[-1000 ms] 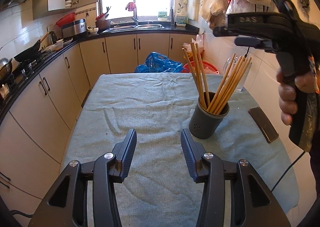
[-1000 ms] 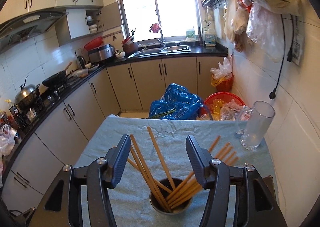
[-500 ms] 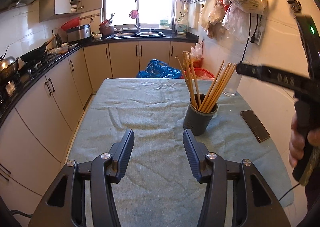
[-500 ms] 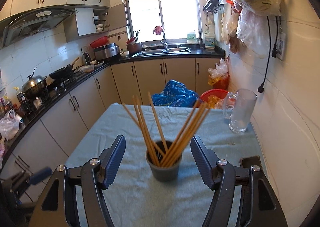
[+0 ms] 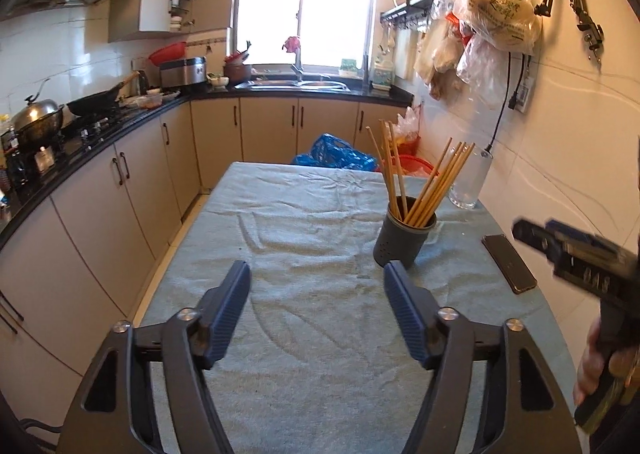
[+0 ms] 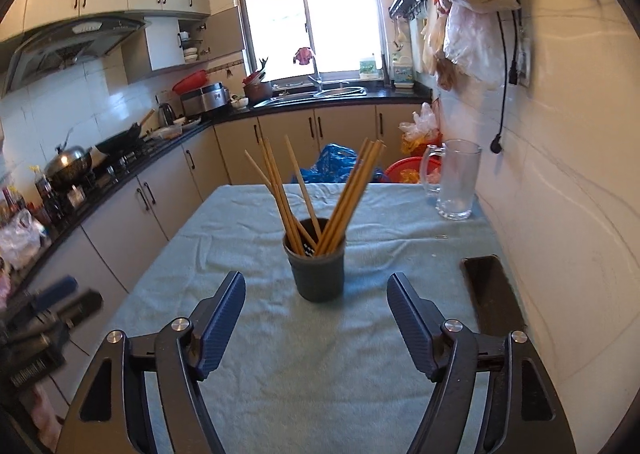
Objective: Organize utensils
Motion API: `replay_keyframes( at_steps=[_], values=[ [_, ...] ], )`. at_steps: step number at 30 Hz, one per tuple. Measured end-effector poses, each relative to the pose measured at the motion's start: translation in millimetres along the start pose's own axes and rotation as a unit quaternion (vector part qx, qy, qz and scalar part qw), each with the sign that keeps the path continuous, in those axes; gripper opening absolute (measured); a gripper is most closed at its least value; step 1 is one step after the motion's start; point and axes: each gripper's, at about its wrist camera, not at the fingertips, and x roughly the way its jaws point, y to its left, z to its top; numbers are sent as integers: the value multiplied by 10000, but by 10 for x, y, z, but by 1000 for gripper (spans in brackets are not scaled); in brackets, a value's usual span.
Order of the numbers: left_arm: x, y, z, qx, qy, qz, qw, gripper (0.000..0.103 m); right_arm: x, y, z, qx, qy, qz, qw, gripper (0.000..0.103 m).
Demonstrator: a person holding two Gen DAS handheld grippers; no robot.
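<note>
Right wrist view: chopstick holder [image 6: 318,270] ahead of wide-apart, empty fingers [image 6: 218,318], glass mug [image 6: 456,184] and phone [image 6: 490,288] alongside.

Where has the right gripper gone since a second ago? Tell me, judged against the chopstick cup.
Yes. The right gripper has pulled back from the cup: it hung over the cup, which now stands clear beyond it. Its jaws have just been opening, nothing between them.

Both views look forward and downward along their own fingers over the cloth-covered table [image 5: 304,238] toward the window [image 6: 308,14] — the right one nearer the holder [image 6: 318,270] and centred on it, the left one further left. Both share holder, glass mug [image 5: 466,182] and phone [image 6: 490,290].
</note>
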Motion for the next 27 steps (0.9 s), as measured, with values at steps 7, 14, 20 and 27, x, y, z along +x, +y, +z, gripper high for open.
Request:
replay_keyframes(
  at_steps=[7, 14, 20, 27],
  values=[
    [-298, 22, -114, -70, -700, 698, 9951, 94, -215, 62, -352, 112, -192, -113, 9997, 81],
    [-706, 24, -127, -19, -1586, 1160, 9805, 103, -363, 57, -562, 549, -462, -271, 9971, 83],
    [-933, -35, -140, -86, -2039, 1447, 9682, 103, -469, -35, -636, 730, -575, -407, 9948, 85],
    [-778, -159, -160, -14, -1631, 1134, 9801, 103, -497, -182, -710, 1005, -683, -454, 9916, 87]
  ],
)
